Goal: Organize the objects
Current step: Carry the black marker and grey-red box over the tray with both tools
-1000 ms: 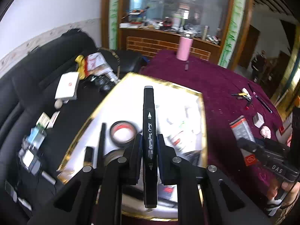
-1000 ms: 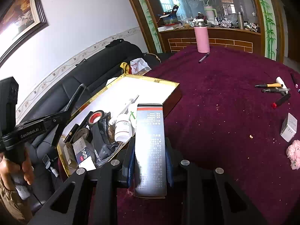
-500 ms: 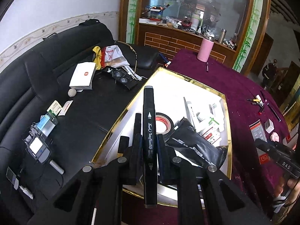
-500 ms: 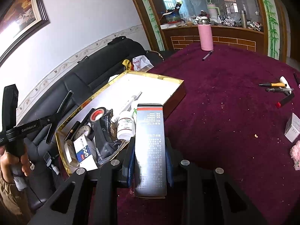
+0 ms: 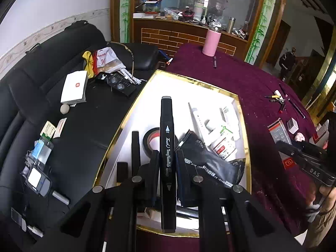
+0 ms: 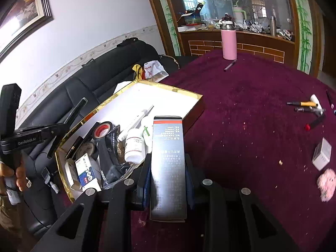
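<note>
My left gripper [image 5: 167, 157] is shut on a black marker pen [image 5: 167, 138] and holds it above the near end of the gold-rimmed white box [image 5: 195, 82]. My right gripper [image 6: 168, 161] is shut on a tall grey carton with a red stripe [image 6: 168, 159], held over the maroon table beside the box's [image 6: 168, 88] near right corner. The box holds a tape roll [image 5: 152, 139], a black pouch [image 5: 210, 163], a white bottle [image 5: 222, 145] and white tubes.
A pink flask [image 5: 211, 42] and a pen [image 5: 214, 62] stand at the table's far end. Pens [image 6: 304, 107], a small white box [image 6: 322, 156] and a pink lump [image 6: 326, 183] lie at the right. A black sofa [image 5: 63, 126] with clutter is left.
My left gripper with the marker pulled back and up, so more of the box shows. My right gripper with the carton moved slightly closer to the box.
</note>
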Demonstrator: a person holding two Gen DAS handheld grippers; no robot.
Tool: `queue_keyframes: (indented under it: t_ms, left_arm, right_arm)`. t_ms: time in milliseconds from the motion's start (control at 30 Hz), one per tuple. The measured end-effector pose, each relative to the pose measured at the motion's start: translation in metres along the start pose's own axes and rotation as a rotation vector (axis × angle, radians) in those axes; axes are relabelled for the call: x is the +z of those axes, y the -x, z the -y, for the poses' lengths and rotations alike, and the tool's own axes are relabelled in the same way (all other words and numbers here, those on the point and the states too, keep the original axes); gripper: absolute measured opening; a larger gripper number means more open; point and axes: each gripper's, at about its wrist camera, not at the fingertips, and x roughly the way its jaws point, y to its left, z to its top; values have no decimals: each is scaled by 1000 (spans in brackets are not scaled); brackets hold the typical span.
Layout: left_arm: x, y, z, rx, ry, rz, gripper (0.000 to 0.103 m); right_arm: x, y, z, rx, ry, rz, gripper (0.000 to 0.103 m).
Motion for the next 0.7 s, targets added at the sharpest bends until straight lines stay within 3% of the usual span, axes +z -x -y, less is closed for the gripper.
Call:
queue_keyframes:
  t_ms: [700]
  left_arm:
    - [39, -3, 2, -22, -38, 5, 15]
  right_arm:
    - [51, -11, -25, 3, 104, -3, 29]
